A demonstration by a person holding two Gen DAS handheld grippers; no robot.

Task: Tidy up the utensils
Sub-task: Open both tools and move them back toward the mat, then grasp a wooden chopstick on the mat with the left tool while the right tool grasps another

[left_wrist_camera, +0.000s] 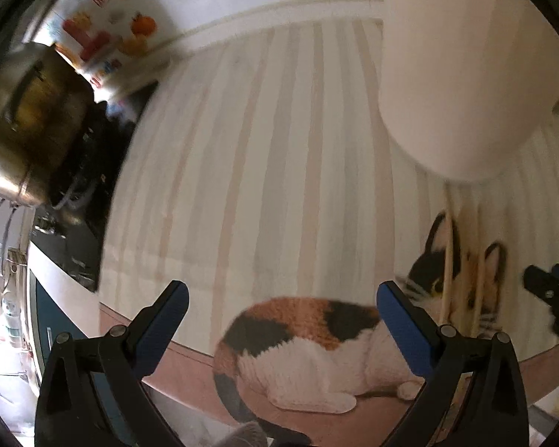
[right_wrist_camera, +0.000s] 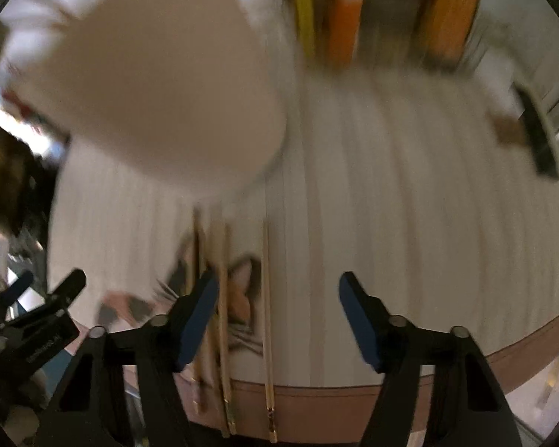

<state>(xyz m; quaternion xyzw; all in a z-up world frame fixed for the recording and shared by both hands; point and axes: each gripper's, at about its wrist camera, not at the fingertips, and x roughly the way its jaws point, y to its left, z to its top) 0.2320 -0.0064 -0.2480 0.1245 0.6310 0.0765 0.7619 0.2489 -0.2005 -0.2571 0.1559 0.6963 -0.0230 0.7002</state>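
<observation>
Several wooden chopsticks lie side by side on a striped mat with a cat picture. One chopstick lies a little apart to the right. They also show in the left wrist view. A tall white utensil holder stands just behind their far ends; it also shows in the left wrist view. My right gripper is open and empty just above the chopsticks' near ends. My left gripper is open and empty over the cat's body, left of the chopsticks.
A steel pot sits on a black stove at the left. A printed box stands behind it. Orange and yellow packages stand at the back. A dark flat object lies at the right. The mat's pink border runs along the near edge.
</observation>
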